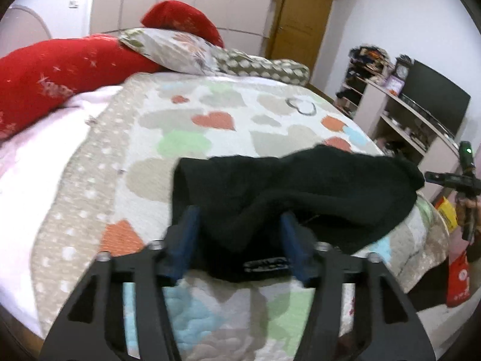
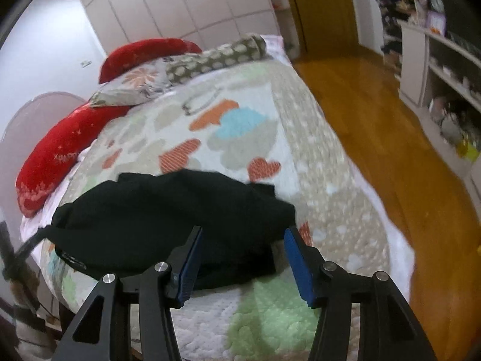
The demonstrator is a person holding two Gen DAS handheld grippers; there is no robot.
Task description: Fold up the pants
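Observation:
Black pants (image 1: 300, 192) lie bunched in a heap on the heart-patterned quilt (image 1: 186, 126) near the bed's foot. They also show in the right wrist view (image 2: 168, 216). My left gripper (image 1: 240, 219) is open, its blue pads on either side of the near part of the heap, not closed on it. My right gripper (image 2: 243, 237) is open at the right end of the heap, its blue pads wide apart. The right gripper's body shows at the far right of the left wrist view (image 1: 460, 177).
Red pillows (image 1: 57, 81) and patterned pillows (image 1: 180, 51) lie at the head of the bed. A shelf unit with a TV (image 1: 433, 105) stands to the right. Wooden floor (image 2: 375, 126) runs beside the bed, with a door (image 1: 300, 15) beyond.

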